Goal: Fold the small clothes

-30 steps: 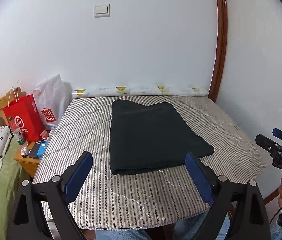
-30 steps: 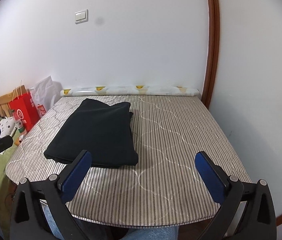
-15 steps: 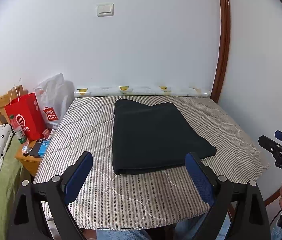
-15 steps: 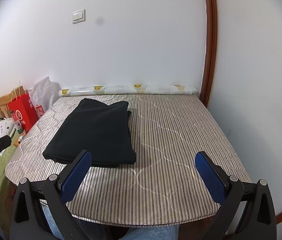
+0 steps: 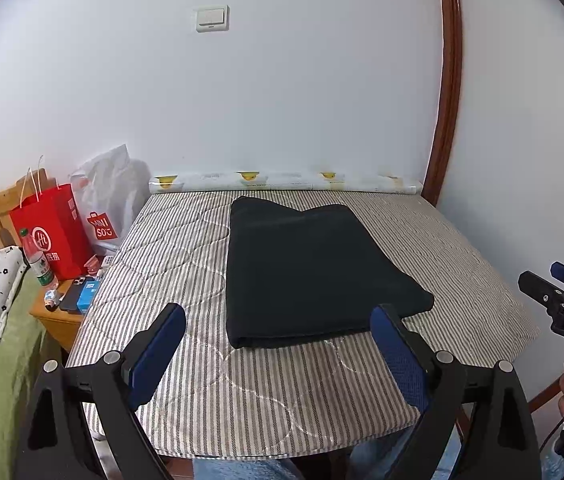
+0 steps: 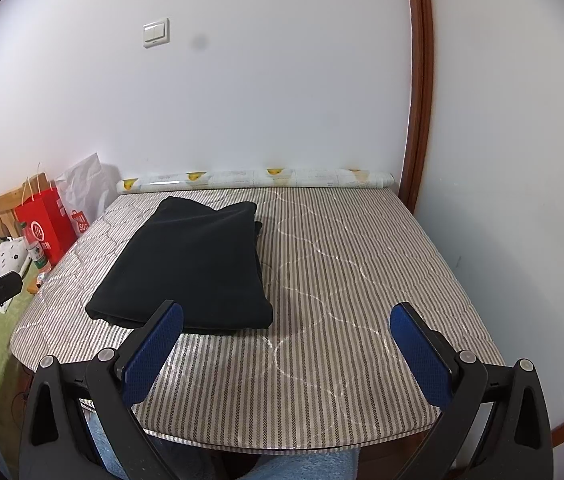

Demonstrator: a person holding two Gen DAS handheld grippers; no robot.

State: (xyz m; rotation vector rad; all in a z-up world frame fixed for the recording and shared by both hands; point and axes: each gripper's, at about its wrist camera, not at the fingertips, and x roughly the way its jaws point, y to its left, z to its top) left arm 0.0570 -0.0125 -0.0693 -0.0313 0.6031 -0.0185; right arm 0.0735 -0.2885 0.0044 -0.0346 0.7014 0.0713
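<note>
A: Left wrist view: black garment [image 5: 314, 272] lies flat on the striped surface [image 5: 265, 396], already folded into a neat rectangle, toward the left-centre. Left gripper [image 5: 277, 356] fingers spread wide, holding nothing, hanging off the near edge.

B: Right one?

A: Right gripper [image 6: 286, 354] same, fingers spread, empty, garment [image 6: 189, 268] to its left, well apart. No contact anywhere.

B: Step?

A: Looks done or one fold left, can't tell. If folding again: pinch the two near corners, one per gripper, lift level, carry to the far edge, lay down without dragging.

B: Risks?

A: Layers showing at the right side in the right wrist view; grab all of them or the stack shears. Clutter on the nightstand [image 5: 57, 316] sits clear of things.
</note>
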